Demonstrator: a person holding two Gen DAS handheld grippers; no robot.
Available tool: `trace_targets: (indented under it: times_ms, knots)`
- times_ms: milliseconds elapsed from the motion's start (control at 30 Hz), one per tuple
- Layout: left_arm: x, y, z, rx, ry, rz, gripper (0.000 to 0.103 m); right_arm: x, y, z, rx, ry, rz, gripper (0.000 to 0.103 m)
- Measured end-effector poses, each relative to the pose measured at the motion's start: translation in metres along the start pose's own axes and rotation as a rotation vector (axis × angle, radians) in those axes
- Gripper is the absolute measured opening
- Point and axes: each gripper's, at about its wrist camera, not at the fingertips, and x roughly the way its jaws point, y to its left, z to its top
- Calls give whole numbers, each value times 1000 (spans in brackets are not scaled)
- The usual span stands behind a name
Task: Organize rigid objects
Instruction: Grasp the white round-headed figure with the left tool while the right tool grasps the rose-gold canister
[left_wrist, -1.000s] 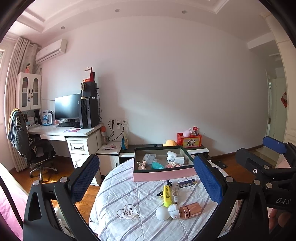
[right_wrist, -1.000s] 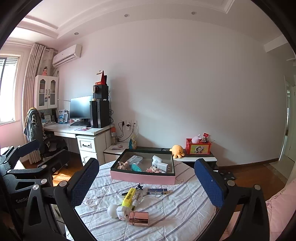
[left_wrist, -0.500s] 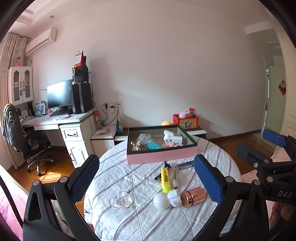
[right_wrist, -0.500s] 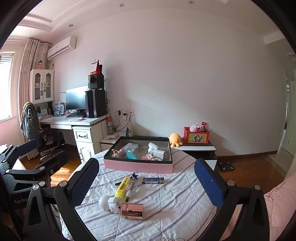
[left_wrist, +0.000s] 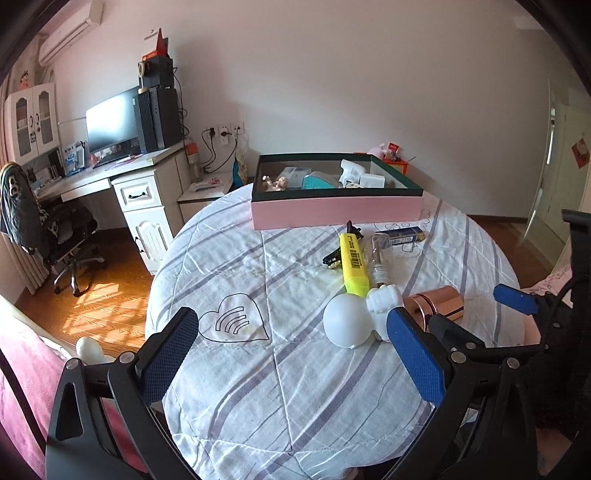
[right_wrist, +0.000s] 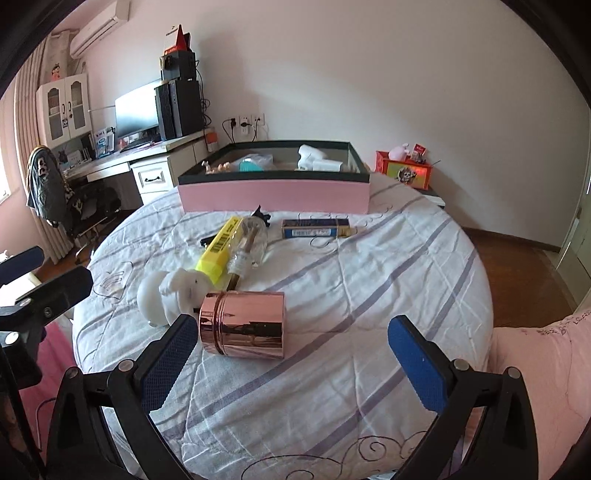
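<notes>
A pink box (left_wrist: 336, 210) (right_wrist: 275, 195) with a dark rim holds several small items at the table's far side. In front of it lie a yellow highlighter (left_wrist: 354, 264) (right_wrist: 221, 247), a clear glass bottle (left_wrist: 380, 254) (right_wrist: 251, 243), a blue carton (left_wrist: 404, 233) (right_wrist: 314, 228) and a black clip (left_wrist: 334, 254). Nearer me lie a white bulb-shaped toy (left_wrist: 349, 321) (right_wrist: 166, 295) and a rose-gold cylinder (left_wrist: 437, 301) (right_wrist: 243, 325). My left gripper (left_wrist: 291, 354) is open, near the white toy. My right gripper (right_wrist: 293, 350) is open just short of the cylinder.
The round table (left_wrist: 258, 387) wears a striped white cloth. Left of it stand a desk with a monitor (left_wrist: 110, 125) and a swivel chair (left_wrist: 55, 229). A red box with toys (right_wrist: 404, 171) sits on a low shelf behind. Pink bedding (right_wrist: 535, 369) lies at right.
Both grippers have moved forward and down toward the table. The objects now look much larger and closer. Both grippers stay open.
</notes>
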Motion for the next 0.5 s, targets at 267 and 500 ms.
trace_targets:
  times_ms: [267,500]
  knots:
    - [19,-14,2,-5,36,-69,103,28,-7,-7,22,58,79,62]
    - [63,-41,-1,-5,137,-114,103,27,-41,-6,32,44,7,56]
